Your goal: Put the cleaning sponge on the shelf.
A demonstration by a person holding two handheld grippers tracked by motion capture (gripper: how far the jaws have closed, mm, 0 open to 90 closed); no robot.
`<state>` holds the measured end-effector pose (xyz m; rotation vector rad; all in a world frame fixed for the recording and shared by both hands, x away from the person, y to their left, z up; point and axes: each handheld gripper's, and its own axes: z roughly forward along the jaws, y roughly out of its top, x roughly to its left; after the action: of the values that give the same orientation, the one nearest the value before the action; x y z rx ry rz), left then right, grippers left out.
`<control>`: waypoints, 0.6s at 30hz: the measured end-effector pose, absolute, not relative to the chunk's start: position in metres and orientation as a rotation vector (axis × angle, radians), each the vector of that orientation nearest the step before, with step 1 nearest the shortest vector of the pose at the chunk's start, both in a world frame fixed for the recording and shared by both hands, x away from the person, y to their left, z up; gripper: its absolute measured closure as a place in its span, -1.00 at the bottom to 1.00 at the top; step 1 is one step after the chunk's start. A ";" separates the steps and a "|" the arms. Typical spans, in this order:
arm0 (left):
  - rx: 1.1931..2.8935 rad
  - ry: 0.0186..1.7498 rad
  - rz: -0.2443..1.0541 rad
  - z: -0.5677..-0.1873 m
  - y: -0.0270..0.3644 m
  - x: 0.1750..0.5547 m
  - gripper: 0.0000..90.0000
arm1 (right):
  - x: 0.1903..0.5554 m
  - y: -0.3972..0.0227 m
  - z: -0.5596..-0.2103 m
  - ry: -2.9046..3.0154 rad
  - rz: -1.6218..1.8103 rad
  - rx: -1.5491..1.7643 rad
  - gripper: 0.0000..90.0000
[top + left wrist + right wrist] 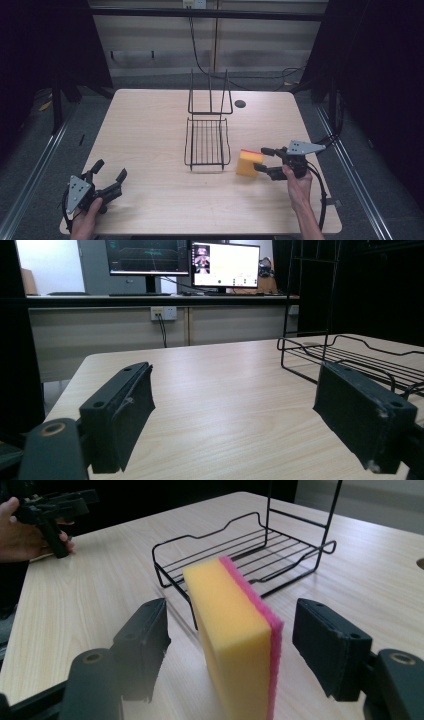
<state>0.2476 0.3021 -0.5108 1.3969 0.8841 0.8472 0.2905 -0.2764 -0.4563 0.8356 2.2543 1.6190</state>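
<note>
Where the right claw [230, 650] gapes astride the sponge [235, 630], seemingly untouching, left claw [230, 415] spread, monitors [182, 262] beyond

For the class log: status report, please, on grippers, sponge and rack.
Left gripper open, idle. Right gripper open around upright sponge. Wire rack beside it, nothing between.

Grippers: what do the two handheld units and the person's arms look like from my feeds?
Both are black two-jaw tools. The left gripper and right gripper each carry a grey three-cornered plate with small dark holes. The jaws are flat, blocky black pads with round screw holes near the edges. A black cable loops from the right unit. Forearms are bare, no sleeves visible.
</note>
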 end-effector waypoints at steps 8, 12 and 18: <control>1.400 0.884 0.849 -0.511 0.302 0.248 -0.65 | 0.299 -0.276 -0.462 2.271 1.666 0.804 -0.24; 1.400 0.884 0.849 -0.511 0.302 0.248 -0.65 | 0.304 -0.274 -0.466 2.281 1.679 0.795 -0.17; 1.400 0.884 0.849 -0.511 0.302 0.248 -0.65 | 0.308 -0.270 -0.473 2.303 1.676 0.784 -0.05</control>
<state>0.2476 0.3023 -0.5107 1.3995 0.8840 0.8492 0.3078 -0.2699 -0.4728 0.7842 2.3027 1.6756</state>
